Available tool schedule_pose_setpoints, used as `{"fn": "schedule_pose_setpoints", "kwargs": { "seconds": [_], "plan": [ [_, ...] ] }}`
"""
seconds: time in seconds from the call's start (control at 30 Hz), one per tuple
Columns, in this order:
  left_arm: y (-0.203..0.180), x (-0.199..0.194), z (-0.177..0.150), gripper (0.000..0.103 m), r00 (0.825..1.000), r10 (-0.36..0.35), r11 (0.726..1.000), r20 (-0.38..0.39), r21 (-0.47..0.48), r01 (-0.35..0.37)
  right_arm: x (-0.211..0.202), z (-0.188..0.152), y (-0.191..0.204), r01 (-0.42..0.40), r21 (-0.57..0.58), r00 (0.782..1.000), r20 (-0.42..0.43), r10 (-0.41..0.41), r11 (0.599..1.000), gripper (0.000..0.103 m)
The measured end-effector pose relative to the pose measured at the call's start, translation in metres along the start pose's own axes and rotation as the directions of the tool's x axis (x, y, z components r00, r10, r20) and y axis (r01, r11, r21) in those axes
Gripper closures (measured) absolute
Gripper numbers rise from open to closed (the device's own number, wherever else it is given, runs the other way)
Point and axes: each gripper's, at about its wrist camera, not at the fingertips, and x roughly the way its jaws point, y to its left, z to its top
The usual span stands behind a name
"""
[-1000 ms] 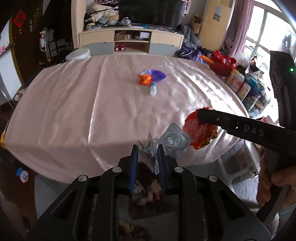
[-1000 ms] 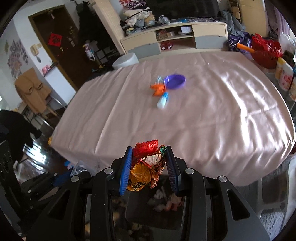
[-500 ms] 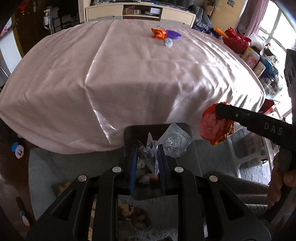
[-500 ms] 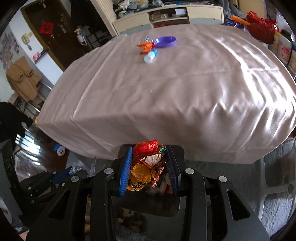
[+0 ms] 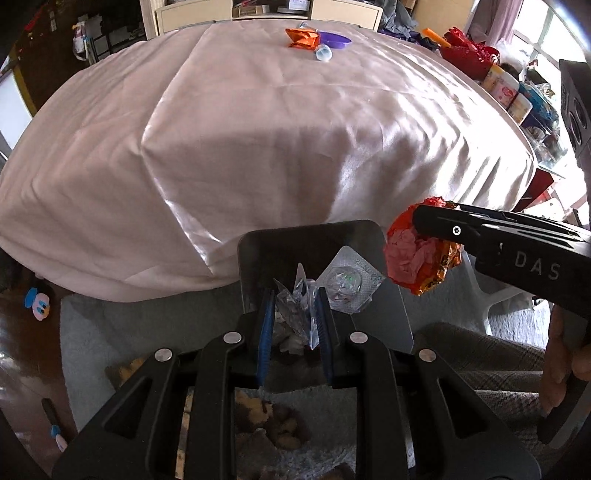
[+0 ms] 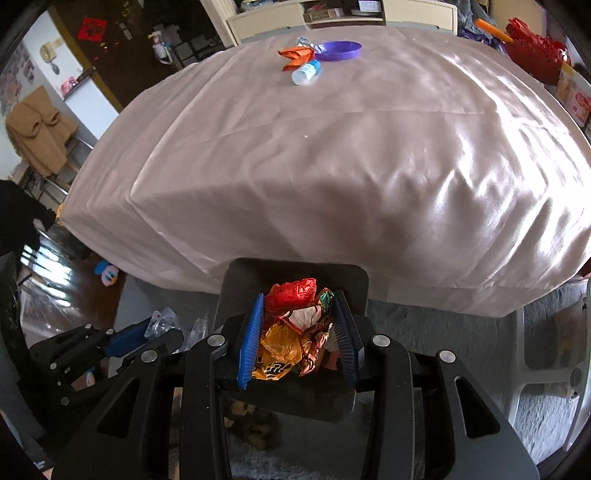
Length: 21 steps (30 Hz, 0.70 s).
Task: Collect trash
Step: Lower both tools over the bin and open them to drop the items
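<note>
Left wrist view: left gripper [image 5: 294,319] clenched on clear plastic scrap [image 5: 295,306], with a blister pack [image 5: 347,286] hanging at its right side, both over the open dark bin [image 5: 258,251] on the floor just in front of the bench [image 5: 258,129]. Right gripper [image 5: 417,243] at the right, clamped on a red-orange wrapper wad [image 5: 410,254], just beside the bin's right rim. Best to centre each load over the opening before parting the jaws, low enough that light film drops straight; likely to cling, so perhaps worth a small shake.

Right wrist view: jaws closed on the wad [image 6: 295,332] of red, orange and foil wrappers, directly above the bin [image 6: 236,280]. Left gripper [image 6: 122,339] low at the left with plastic in its grip.

More trash far off on the bench: orange wrapper [image 6: 295,57], small bottle [image 6: 306,74], purple lid [image 6: 340,50], close together. Shiny pink cloth, creased, draped over the edge. Grey rug [image 6: 461,332] under the bin; cluttered shelf unit [image 5: 269,11] behind; red bags [image 6: 535,48] and jars [image 5: 509,92] to the right.
</note>
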Motion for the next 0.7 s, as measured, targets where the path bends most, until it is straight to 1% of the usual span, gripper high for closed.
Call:
{"fn": "schedule_pose_setpoints", "kwargs": {
  "seconds": [0.13,0.2,0.27,0.4,0.57,0.6,0.63,0.67,0.7],
  "plan": [
    [0.000,0.000,0.002,0.082,1.000,-0.003,1.000,0.005,0.005,0.003,-0.001,0.000,-0.002,-0.012,0.011,1.000,-0.002,0.012,1.000,0.062],
    [0.000,0.001,0.002,0.078,1.000,-0.008,1.000,0.003,0.006,0.008,-0.001,-0.001,-0.003,-0.018,0.014,1.000,-0.005,0.019,1.000,0.059],
    [-0.001,0.001,0.002,0.073,1.000,-0.010,1.000,0.000,0.005,0.010,-0.001,-0.001,-0.003,-0.023,0.020,1.000,-0.009,0.023,1.000,0.052],
    [0.000,0.000,0.001,0.063,1.000,-0.005,1.000,0.000,0.001,0.005,-0.003,0.000,-0.006,-0.017,0.029,1.000,-0.003,0.017,0.999,0.048],
    [0.003,-0.004,0.001,0.057,1.000,-0.003,1.000,0.009,-0.007,0.003,-0.010,0.004,-0.010,-0.015,0.050,1.000,0.022,0.014,0.999,0.040],
    [0.004,-0.005,0.001,0.054,1.000,-0.003,1.000,0.012,-0.008,0.003,-0.013,0.006,-0.011,-0.016,0.056,0.999,0.031,0.015,0.998,0.039],
    [0.005,-0.007,0.001,0.053,1.000,-0.002,1.000,0.018,-0.009,0.002,-0.017,0.008,-0.011,-0.015,0.061,0.999,0.050,0.012,0.998,0.035],
    [0.005,-0.008,0.001,0.046,1.000,-0.001,1.000,0.021,-0.010,0.001,-0.021,0.010,-0.011,-0.011,0.063,0.998,0.068,0.007,0.998,0.028],
    [0.005,-0.010,0.001,0.036,1.000,0.004,1.000,0.028,-0.009,-0.004,-0.026,0.011,-0.011,-0.003,0.064,0.996,0.088,-0.003,0.998,0.023]
  ]
}}
